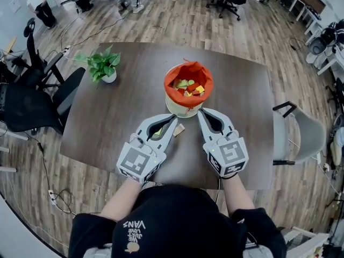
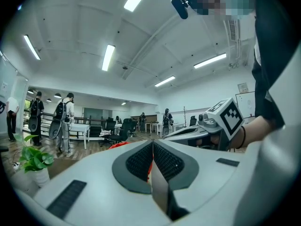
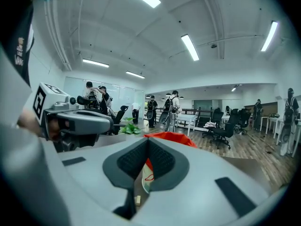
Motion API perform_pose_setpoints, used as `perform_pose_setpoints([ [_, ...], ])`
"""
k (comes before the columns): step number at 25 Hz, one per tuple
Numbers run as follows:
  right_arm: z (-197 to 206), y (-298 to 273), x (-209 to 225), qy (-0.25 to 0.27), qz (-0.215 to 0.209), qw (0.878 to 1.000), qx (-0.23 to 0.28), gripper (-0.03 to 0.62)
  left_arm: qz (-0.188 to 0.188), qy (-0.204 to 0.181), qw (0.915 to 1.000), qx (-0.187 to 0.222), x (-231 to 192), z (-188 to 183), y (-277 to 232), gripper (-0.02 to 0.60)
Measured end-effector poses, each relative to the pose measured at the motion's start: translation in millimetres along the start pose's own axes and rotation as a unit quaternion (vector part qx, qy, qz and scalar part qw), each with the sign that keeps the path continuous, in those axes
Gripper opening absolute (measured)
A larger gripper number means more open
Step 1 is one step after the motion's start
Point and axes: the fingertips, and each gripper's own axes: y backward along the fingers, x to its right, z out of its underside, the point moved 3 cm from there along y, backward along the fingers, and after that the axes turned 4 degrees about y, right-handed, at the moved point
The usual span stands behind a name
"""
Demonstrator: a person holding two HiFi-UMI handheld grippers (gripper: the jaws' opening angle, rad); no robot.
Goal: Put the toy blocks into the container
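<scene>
A round container point(image 1: 180, 110) with an orange lining stands mid-table, with several coloured blocks point(image 1: 189, 86) inside. A small tan block point(image 1: 179, 129) lies on the table just in front of it, between my two grippers. A green block point(image 1: 157, 135) shows through the opening of my left gripper point(image 1: 173, 119). That gripper is shut, its tips meeting with nothing between them point(image 2: 153, 142). My right gripper point(image 1: 200, 112) is also shut and empty point(image 3: 147, 141), pointing at the container point(image 3: 171, 136). Below its jaws I see the tan block point(image 3: 137, 200).
A potted plant point(image 1: 102, 66) stands at the table's back left. A black office chair point(image 1: 32, 90) is left of the dark table point(image 1: 107, 133), a grey chair point(image 1: 301, 133) right of it. Cables lie on the wooden floor. People stand far off in the room.
</scene>
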Motion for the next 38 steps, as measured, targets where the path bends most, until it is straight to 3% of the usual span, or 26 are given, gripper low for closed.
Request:
perform_pose_setpoints([
  [38, 7, 37, -23, -0.011, 0.010, 1.000, 0.004, 0.018, 0.013, -0.006, 0.9999, -0.003, 27, 0, 10, 0.011],
])
